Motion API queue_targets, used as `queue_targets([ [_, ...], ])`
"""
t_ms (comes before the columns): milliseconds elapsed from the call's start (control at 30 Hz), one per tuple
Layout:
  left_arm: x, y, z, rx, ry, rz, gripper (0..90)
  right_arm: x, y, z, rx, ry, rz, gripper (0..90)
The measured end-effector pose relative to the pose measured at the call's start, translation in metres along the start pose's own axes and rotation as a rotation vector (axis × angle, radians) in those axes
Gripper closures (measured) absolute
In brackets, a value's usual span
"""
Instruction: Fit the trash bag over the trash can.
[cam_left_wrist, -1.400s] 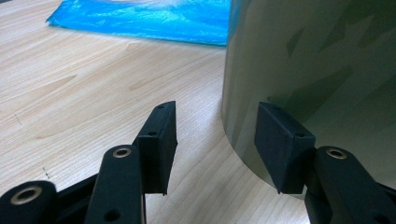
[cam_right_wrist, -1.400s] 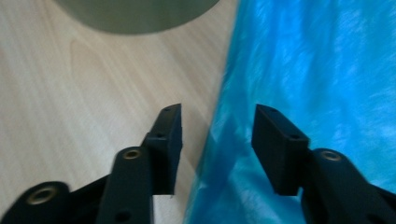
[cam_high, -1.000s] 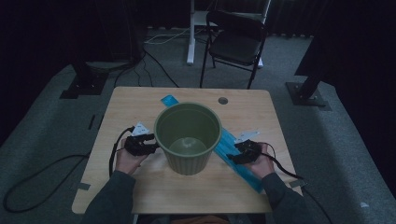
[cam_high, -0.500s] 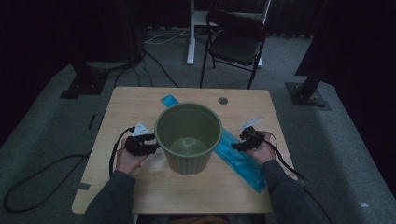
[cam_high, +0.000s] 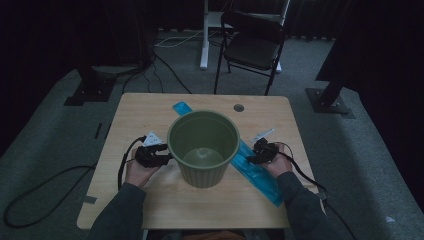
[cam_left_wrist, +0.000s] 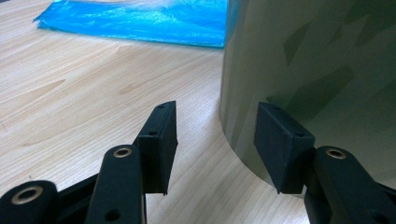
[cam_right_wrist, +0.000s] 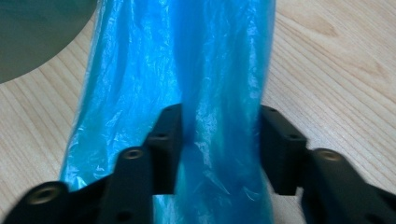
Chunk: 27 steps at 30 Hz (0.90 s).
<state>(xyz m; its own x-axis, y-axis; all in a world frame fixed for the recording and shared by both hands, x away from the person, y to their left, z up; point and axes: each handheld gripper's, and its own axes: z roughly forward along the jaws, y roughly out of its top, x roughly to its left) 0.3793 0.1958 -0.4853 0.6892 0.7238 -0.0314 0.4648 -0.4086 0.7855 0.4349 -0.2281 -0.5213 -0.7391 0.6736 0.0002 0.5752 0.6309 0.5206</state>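
A green bucket (cam_high: 202, 150) stands upright in the middle of the wooden table (cam_high: 135, 115). A long blue plastic bag (cam_high: 260, 177) lies flat across the table, passing behind the bucket. My left gripper (cam_high: 167, 157) is open at the bucket's left wall; in the left gripper view (cam_left_wrist: 217, 116) one jaw is beside the green wall (cam_left_wrist: 317, 70), with the bag (cam_left_wrist: 140, 21) farther off. My right gripper (cam_high: 250, 159) is down on the bag to the right of the bucket. Its jaws (cam_right_wrist: 219, 116) have just been closing and still stand apart, with a bunched fold of blue film (cam_right_wrist: 187, 60) between them.
A round cable hole (cam_high: 238, 107) sits near the table's far edge. Beyond the table a black folding chair (cam_high: 252, 47) and a white desk leg (cam_high: 204, 35) stand on grey carpet. Cables trail from both grippers over the table's edges.
My right hand has moved a little away from the front edge, toward the bucket, and down onto the blue bag. The left hand and the bucket have kept still.
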Motion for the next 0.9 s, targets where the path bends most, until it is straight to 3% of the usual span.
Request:
queue_targets([
  [333, -0.007, 0.002, 0.001, -0.010, -0.017, 0.020, 49.4, -0.004, 0.001, -0.001, 0.015, 0.005, 0.038, 89.3],
  [667, -0.012, 0.004, 0.003, -0.010, -0.037, 0.036, 49.3, -0.009, 0.008, -0.012, -0.018, 0.009, 0.060, 90.0],
  [900, -0.012, 0.004, 0.003, -0.009, -0.035, 0.040, 49.2, -0.014, 0.019, -0.032, -0.083, 0.010, 0.075, 90.0],
])
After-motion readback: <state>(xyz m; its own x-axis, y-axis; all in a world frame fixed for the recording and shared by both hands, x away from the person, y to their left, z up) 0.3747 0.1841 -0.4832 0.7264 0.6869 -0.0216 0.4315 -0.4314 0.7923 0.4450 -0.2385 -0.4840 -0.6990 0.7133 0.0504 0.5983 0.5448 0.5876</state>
